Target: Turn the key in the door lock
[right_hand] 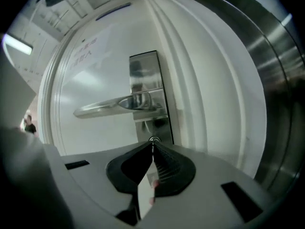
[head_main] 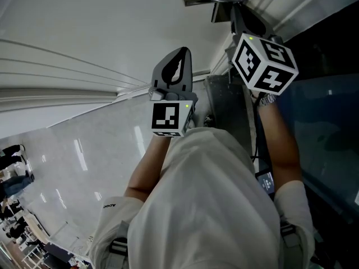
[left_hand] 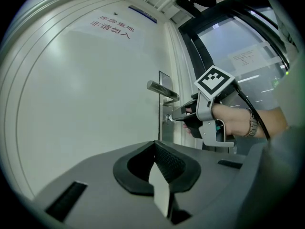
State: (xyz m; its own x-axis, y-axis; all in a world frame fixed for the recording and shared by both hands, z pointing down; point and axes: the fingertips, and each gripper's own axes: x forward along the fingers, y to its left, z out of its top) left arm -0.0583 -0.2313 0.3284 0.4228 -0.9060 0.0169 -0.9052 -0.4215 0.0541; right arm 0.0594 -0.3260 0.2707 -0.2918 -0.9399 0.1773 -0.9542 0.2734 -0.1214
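Observation:
The white door carries a steel lock plate (right_hand: 145,70) with a lever handle (right_hand: 114,104) and, below it, the round lock cylinder (right_hand: 153,139). My right gripper (right_hand: 153,145) points level at that cylinder, its jaws shut with the tips meeting right at the keyhole. The key is almost wholly hidden between them. From the left gripper view, the right gripper (left_hand: 174,117) reaches the lock under the handle (left_hand: 162,90). My left gripper (left_hand: 155,144) is held back from the door, shut and holding nothing. In the head view it shows as the left gripper (head_main: 178,58) beside the right one's marker cube (head_main: 263,63).
A red-lettered sign (left_hand: 112,26) is stuck high on the door. Right of the door stand a dark frame and a glass panel with a paper notice (left_hand: 248,58). A steel frame (right_hand: 281,80) curves along the right. A cable hangs from the right gripper. People sit far off (head_main: 14,161).

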